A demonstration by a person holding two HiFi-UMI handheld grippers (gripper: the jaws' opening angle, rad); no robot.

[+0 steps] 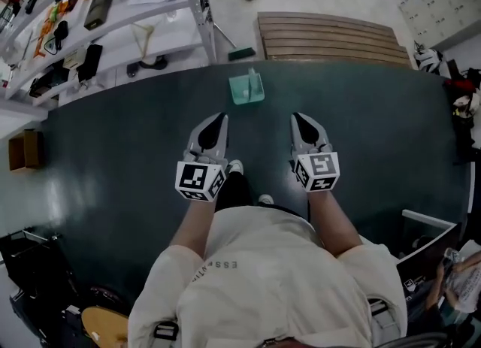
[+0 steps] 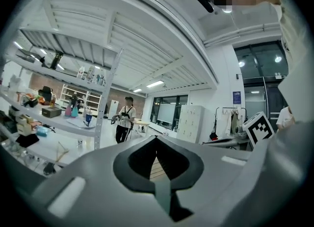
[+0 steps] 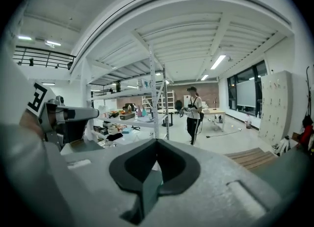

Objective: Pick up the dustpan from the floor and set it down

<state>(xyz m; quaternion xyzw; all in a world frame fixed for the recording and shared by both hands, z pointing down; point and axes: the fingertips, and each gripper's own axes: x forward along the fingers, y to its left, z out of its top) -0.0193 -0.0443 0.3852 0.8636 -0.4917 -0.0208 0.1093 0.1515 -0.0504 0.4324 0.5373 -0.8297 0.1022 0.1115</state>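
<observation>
While on the dark mat [image 1: 113, 151], teal dustpan [image 1: 246, 89], contents unclear.

One teal dustpan [image 1: 246, 88], 12 o'clock. Two tools: left tool [image 1: 219, 119], right tool [image 1: 297, 119]. One slatted wooden platform [image 1: 331, 38], 1 o'clock. One shelf rack [image 1: 201, 8], 11 o'clock. One cardboard box [image 1: 24, 149], 9 o'clock. One distant person [image 3: 195, 113].

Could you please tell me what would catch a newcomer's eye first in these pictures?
The two claws held out side by side: the left claw and the right claw, both shut and empty. Just beyond them a teal dustpan sits on the dark floor, with a slatted wooden platform further off to the right.
</observation>
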